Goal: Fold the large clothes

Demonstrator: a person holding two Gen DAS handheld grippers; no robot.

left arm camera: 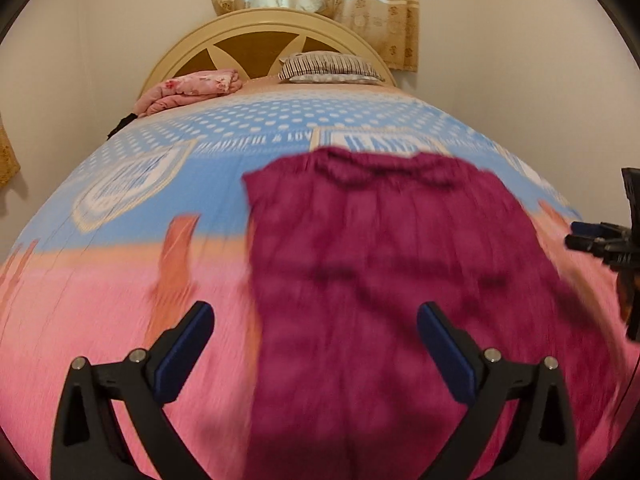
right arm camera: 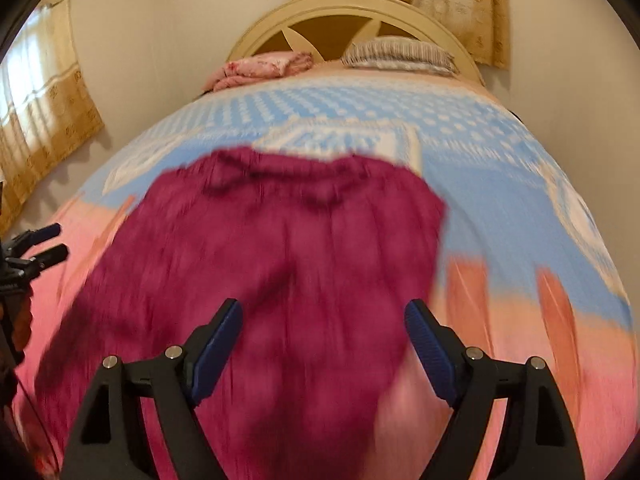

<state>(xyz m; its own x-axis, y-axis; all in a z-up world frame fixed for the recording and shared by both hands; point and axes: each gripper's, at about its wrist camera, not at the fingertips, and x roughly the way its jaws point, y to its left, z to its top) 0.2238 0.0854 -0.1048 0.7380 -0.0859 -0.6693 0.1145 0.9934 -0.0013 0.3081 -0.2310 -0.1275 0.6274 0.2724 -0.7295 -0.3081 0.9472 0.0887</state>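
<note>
Magenta garment (left arm camera: 384, 280) lies spread flat on the bed (left arm camera: 120, 280), over a pink and blue bedspread — blurred in both views. My left tool (left arm camera: 316, 344) and right tool (right arm camera: 324, 340) hover above its near end, jaws spread wide, gripping nothing. Pillow (left arm camera: 328, 66) sits by the headboard (left arm camera: 256, 28).
</note>
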